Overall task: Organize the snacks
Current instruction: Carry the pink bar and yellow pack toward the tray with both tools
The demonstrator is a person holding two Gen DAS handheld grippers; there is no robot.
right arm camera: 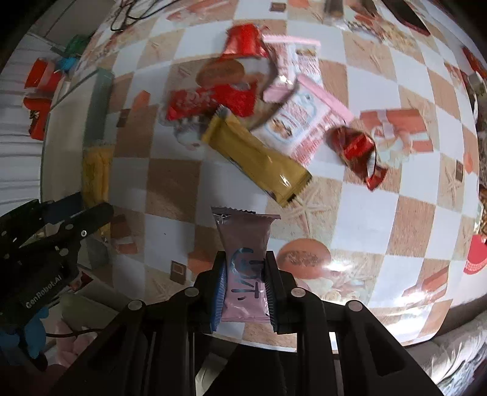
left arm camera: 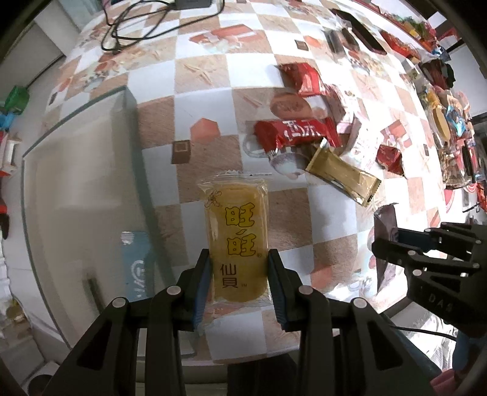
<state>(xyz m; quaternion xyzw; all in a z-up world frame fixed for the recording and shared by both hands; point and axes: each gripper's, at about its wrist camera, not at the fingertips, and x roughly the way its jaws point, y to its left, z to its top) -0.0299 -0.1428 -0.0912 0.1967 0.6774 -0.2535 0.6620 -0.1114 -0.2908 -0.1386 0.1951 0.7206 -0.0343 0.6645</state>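
**Both grippers holding a snack above the table**

My left gripper (left arm camera: 239, 283) has its blue pads clamped on the sides of a clear packet of yellow rice crackers with yellow lettering (left arm camera: 236, 237), hanging over the checkered tablecloth (left arm camera: 194, 79). My right gripper (right arm camera: 246, 289) pinches a slim pink wrapper with dark blue print (right arm camera: 245, 259), jaws narrow around it. Left of the cracker packet I see a clear glass-walled tray (left arm camera: 73, 158). Just beyond lies a long gold foil bar (right arm camera: 258, 158), then a red wrapped bar with white lettering (left arm camera: 292, 135) and pink-and-white packets (right arm camera: 301, 121). Farther off, black cables (left arm camera: 137, 27) trail across the cloth.
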